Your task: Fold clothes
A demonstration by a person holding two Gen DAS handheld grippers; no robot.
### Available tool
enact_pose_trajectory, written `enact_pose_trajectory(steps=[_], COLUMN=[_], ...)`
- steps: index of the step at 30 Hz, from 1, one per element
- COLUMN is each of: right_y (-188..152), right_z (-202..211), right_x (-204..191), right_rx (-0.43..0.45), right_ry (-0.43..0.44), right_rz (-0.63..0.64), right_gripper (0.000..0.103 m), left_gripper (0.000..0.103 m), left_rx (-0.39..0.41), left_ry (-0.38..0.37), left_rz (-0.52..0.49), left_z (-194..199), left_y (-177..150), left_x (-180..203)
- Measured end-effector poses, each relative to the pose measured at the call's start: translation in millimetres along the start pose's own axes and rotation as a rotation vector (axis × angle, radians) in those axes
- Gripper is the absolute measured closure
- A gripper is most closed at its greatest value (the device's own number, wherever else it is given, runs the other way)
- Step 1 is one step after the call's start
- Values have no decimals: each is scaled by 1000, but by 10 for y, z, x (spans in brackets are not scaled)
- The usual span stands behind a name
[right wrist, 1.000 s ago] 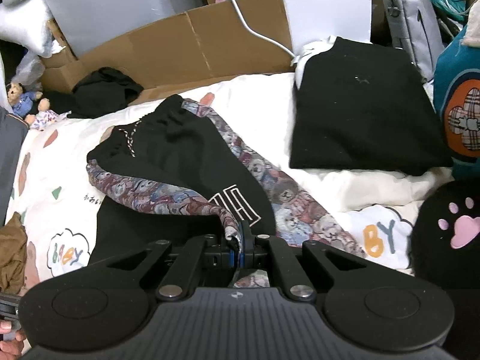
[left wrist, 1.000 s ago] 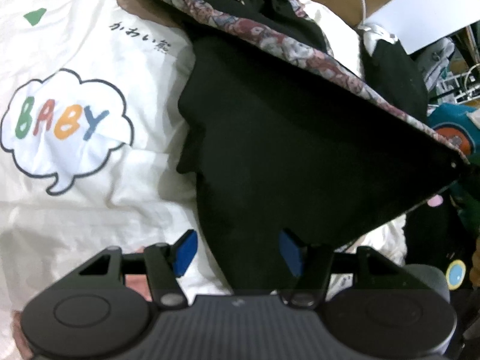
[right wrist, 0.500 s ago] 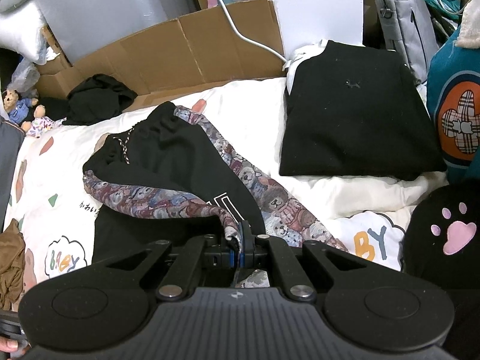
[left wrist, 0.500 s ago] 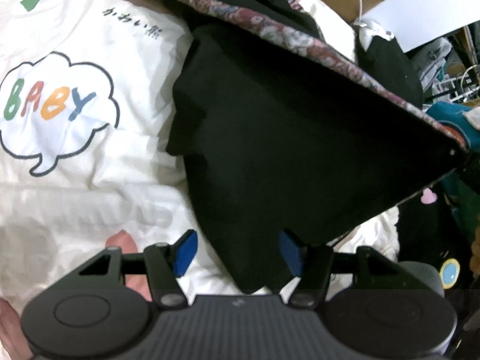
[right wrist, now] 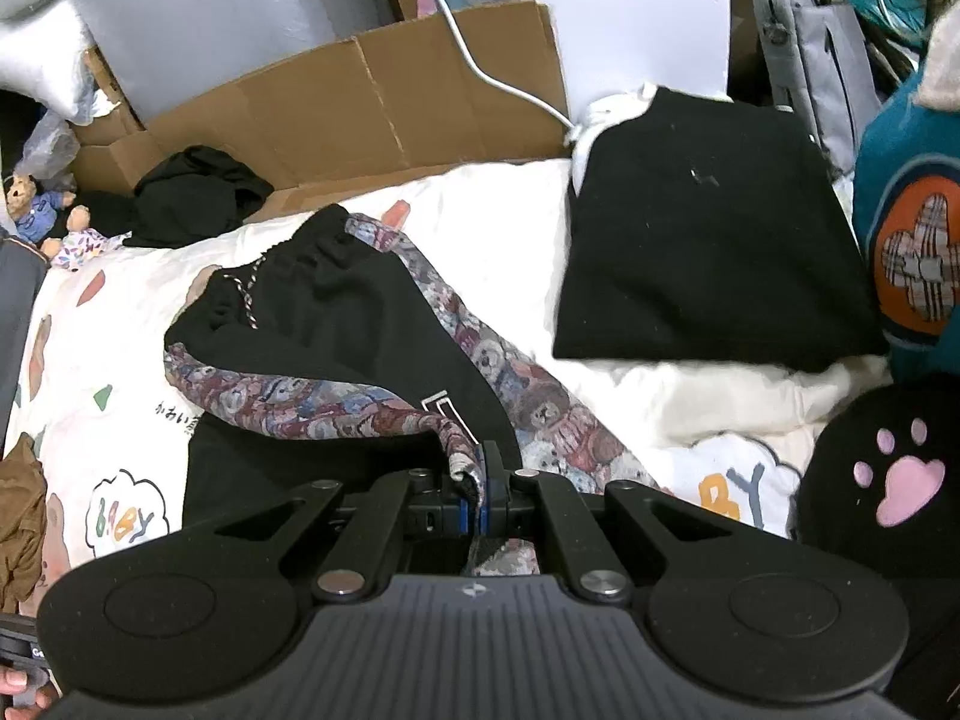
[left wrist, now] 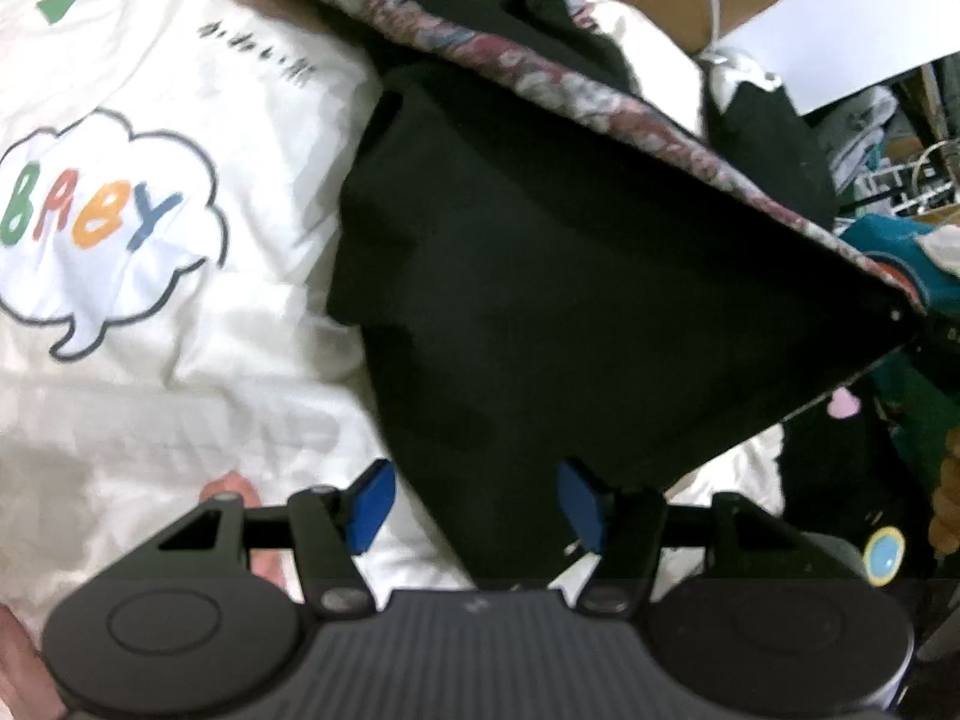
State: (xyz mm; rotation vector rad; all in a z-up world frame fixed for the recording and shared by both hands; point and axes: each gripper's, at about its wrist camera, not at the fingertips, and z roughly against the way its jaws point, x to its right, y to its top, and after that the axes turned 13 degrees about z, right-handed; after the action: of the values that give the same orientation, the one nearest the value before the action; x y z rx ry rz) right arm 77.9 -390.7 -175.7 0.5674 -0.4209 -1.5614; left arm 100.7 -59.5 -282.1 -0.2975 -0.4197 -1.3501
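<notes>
A pair of black trousers [right wrist: 336,312] with bear-print side stripes [right wrist: 312,402] lies on a white BABY-print bedsheet [right wrist: 516,252]. My right gripper [right wrist: 474,492] is shut on the striped edge of one trouser leg and holds it lifted. In the left wrist view the lifted black leg [left wrist: 570,276] hangs as a taut panel with its striped edge [left wrist: 600,96] on top. My left gripper [left wrist: 474,501] is open, its blue pads on either side of the panel's lower corner, just above the sheet [left wrist: 150,360].
A folded black garment [right wrist: 708,240] lies at the back right of the bed. Flattened cardboard [right wrist: 372,108] and a white cable [right wrist: 480,72] are behind. A black paw-print cushion [right wrist: 888,468] and a teal cushion [right wrist: 906,222] crowd the right. A brown garment [right wrist: 21,516] lies at the left.
My right gripper has lifted the trouser leg slightly, still shut on it. My left gripper stays open and has shifted a little under the hanging panel's lower corner.
</notes>
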Motion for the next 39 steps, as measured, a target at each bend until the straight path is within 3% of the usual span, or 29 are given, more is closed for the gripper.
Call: enact_pose_trajectory(steps=[15,20,25,29,31,35,39], right_y=[-10,-112,-199,-281,-316,-365,-393], right_z=[-12,-149,-212,-246,-262,-318,-349], right_x=[144,262,365,403,412,450,482], right_rx=[11,-17,-30,-45,-51,-67,-79], right_ry=[-9,-14,-22,-25,-25,-28,-31], right_rz=[13,1,-17,-27,-31,-38,-46], right_gripper=[100,100,100,100,100,100,100], left_gripper=[40,41,41,41,44,69,72], left_rx=[1,-45,-102,-123,-142,-183,-180], left_ry=[5,-24,-72,-58,-57,-69,-44], left_rz=[31,55,2,-26,-20,-16,-13], left_z=[111,20,-118,-225,-307,-425,-478], left_y=[-7,-47,-151,-202,-231,-279,-307], left_x=[-190,-239,-166,-83,-43,5,-21])
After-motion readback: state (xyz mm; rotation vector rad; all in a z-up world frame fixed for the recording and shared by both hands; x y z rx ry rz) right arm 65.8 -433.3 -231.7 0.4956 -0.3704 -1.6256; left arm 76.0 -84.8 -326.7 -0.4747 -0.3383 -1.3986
